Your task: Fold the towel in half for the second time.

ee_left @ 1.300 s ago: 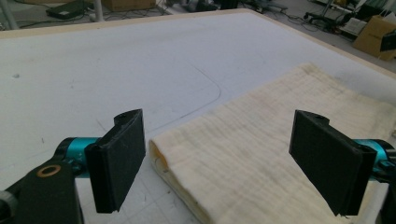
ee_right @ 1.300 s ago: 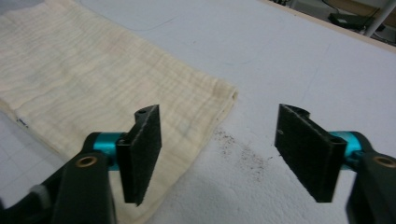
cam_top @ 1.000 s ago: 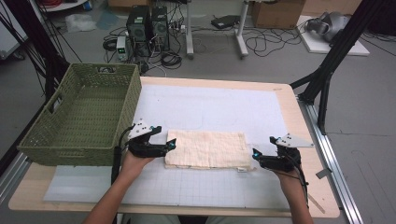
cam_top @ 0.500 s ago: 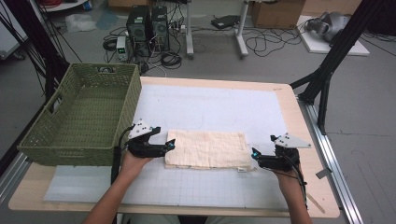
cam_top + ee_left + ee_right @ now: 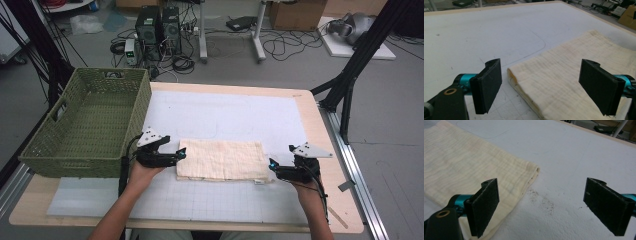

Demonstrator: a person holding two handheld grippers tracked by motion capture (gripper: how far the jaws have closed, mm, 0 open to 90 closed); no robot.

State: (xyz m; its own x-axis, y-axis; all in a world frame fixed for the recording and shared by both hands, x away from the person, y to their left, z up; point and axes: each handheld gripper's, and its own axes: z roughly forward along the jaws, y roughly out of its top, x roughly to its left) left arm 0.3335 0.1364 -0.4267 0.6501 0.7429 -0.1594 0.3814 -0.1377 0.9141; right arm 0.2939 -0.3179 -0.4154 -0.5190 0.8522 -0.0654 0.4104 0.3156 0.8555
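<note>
On the counter (image 5: 305, 107), going left to right: green wicker basket (image 5: 85, 125) at the far left edge, looked empty, nothing over it. Next, left hand-held gripper (image 5: 181, 153), jaws apart, holding nothing, tips right at the left short end of the folded cloth (image 5: 220, 160). Cloth lay flat near the front-middle of the white mat (image 5: 225, 115), long axis running left-right across the counter. Right hand-held gripper (image 5: 271, 165) sat at the opposite short end, near the cloth's front right corner, jaws also apart and empty.

Key relation: cloth lay between the two grippers, one at each end of the long axis, both pointing inward. Left gripper view had the folded edge of the cloth (image 5: 574, 82) already sitting between its jaws, so a close there would likely pinch it. Right gripper view had the cloth (image 5: 474, 167) corner off to the left jaw's side, with bare mat in most of the gap. My read: left was the nearer and better lined up; right needed a shift toward the cloth before closing.

Hard to tell: how many layers the fold had, and whether the left jaws touched the cloth or hovered just off it. The small tag at the cloth's front right corner was too small to read.
</note>
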